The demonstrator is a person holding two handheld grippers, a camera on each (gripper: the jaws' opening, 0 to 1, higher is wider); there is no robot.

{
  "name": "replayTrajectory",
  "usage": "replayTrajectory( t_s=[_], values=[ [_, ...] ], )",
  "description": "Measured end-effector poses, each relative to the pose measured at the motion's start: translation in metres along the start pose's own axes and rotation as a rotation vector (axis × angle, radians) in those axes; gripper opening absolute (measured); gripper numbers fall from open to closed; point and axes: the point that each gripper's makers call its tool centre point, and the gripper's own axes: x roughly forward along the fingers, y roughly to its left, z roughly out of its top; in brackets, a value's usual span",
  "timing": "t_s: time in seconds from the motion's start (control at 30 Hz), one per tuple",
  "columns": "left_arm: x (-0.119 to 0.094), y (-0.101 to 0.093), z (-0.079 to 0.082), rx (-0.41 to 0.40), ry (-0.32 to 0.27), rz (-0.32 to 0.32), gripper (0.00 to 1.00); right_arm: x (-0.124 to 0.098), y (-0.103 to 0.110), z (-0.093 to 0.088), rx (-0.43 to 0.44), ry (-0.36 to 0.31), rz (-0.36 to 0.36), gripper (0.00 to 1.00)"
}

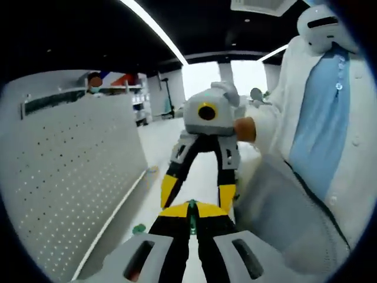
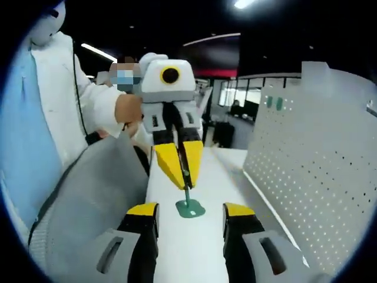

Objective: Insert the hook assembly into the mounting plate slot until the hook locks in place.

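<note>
From my seat, the green hook assembly [image 2: 189,200] sits out over the white table [image 2: 200,247], and in the right gripper view I see it pinched by the left gripper [image 2: 181,171], whose yellow jaw tips are drawn together on its thin stem while its flat green base hangs just below them, close above or touching the tabletop (I cannot tell which). In the left gripper view the same green stem [image 1: 191,219] stands between that gripper's own yellow tips at the near edge of the picture, so I read the left gripper [image 1: 191,213] as clamped narrowly on the hook assembly. The right gripper [image 2: 191,211] has its two black and yellow jaws standing wide apart, one to each side of the green base and clear of it, holding nothing; the left gripper view shows it facing me from farther along the table [image 1: 203,171], jaws [image 1: 197,191] spread. The white perforated mounting plate [image 1: 70,177] stands upright along the table's edge, on the left in the left gripper view and on the right in the right gripper view [image 2: 318,171], well apart from the hook assembly. A second small green piece [image 1: 139,229] lies on the table near the foot of the plate. A person in a white coat [image 1: 347,147] over a blue shirt stands on the side of the table away from the plate, a hand [image 2: 128,109] on the left gripper's body.
</note>
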Motion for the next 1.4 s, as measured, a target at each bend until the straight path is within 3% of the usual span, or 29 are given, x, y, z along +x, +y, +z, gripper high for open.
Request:
replayTrajectory(
  t_s=[0.47,0.73,0.87,1.2,1.4],
  values=[
    [0.007,-0.013,-0.002,-0.018,0.002,-0.052,0.03,0.003,0.016,-0.006,0.007,0.005,0.062,0.29],
    [0.008,-0.017,0.002,-0.020,-0.010,-0.082,0.03,0.003,0.018,-0.005,0.001,0.009,0.087,0.17],
    [0.007,-0.018,0.000,-0.020,-0.008,-0.093,0.03,0.004,0.019,-0.006,0.002,0.013,0.093,0.17],
    [0.008,-0.021,-0.008,-0.002,0.036,-0.090,0.03,0.004,0.021,-0.010,0.019,0.079,0.104,0.16],
    [0.013,-0.025,-0.016,0.022,0.085,-0.083,0.03,0.008,0.025,-0.020,-0.004,0.157,0.112,0.16]
  ],
)
